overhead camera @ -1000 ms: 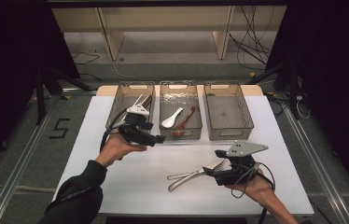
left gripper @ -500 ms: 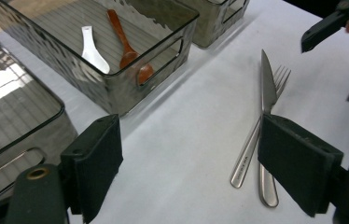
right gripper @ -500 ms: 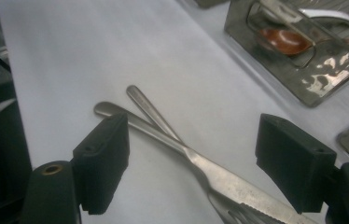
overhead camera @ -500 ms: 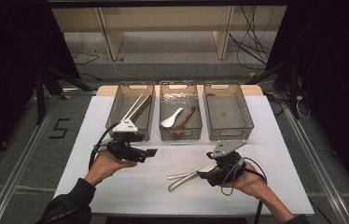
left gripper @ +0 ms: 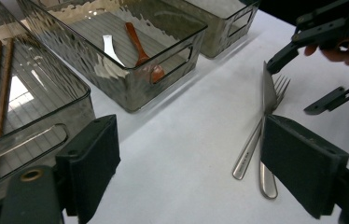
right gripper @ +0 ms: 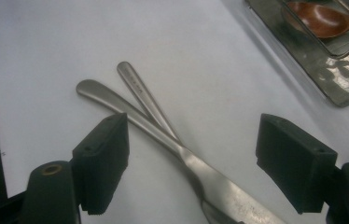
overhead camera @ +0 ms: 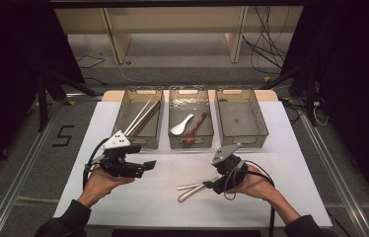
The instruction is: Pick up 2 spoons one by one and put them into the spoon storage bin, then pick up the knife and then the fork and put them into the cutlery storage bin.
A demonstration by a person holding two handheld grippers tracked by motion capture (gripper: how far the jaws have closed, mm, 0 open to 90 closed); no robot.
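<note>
Right gripper moved closer over smooth steel knife, jaws apart.

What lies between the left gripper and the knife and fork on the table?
Nothing: in the high view, only bare white table lies between the left gripper and the knife and fork.

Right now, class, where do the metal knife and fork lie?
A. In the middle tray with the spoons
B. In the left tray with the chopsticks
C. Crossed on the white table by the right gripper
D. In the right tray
C: the knife and fork lie crossed on the white table, between the open jaws of the right gripper.
</note>
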